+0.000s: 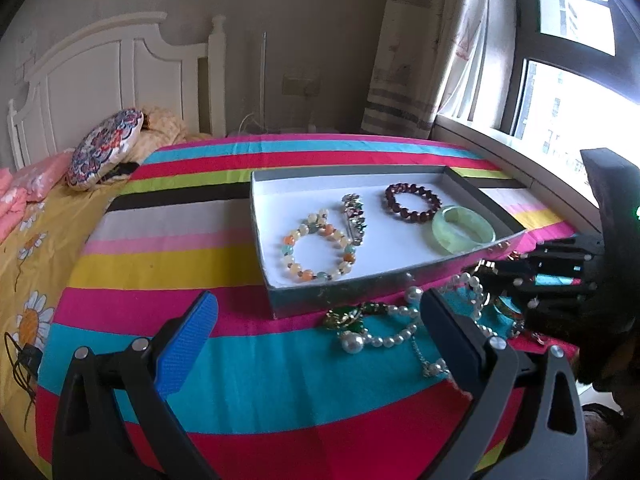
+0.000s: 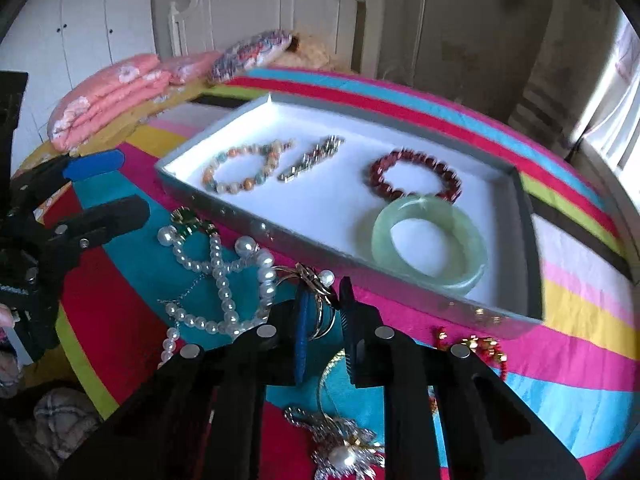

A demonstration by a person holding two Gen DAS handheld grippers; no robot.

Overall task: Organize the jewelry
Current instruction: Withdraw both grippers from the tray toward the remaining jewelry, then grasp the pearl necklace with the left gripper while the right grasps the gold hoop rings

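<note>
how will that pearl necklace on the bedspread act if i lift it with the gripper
The pearl necklace lies in loose, overlapping loops, so it will probably hang floppy and swing. Its round, glossy beads look slippery; pinching the strand between beads may hold better. It lies against a green and gold brooch and gold rings, so it could drag those along.

left hand-held gripper [image 1: 316, 332]: black frame | blue ribbed pads [image 1: 188, 344] | silver screws

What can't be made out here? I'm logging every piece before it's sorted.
- Gold piece, right wrist view: the right gripper jaws cover it; type unclear.
- Silver brooch, right wrist view: cut off by the bottom edge.
- Red and gold piece, right wrist view: blurred, partly behind the gripper.
</note>
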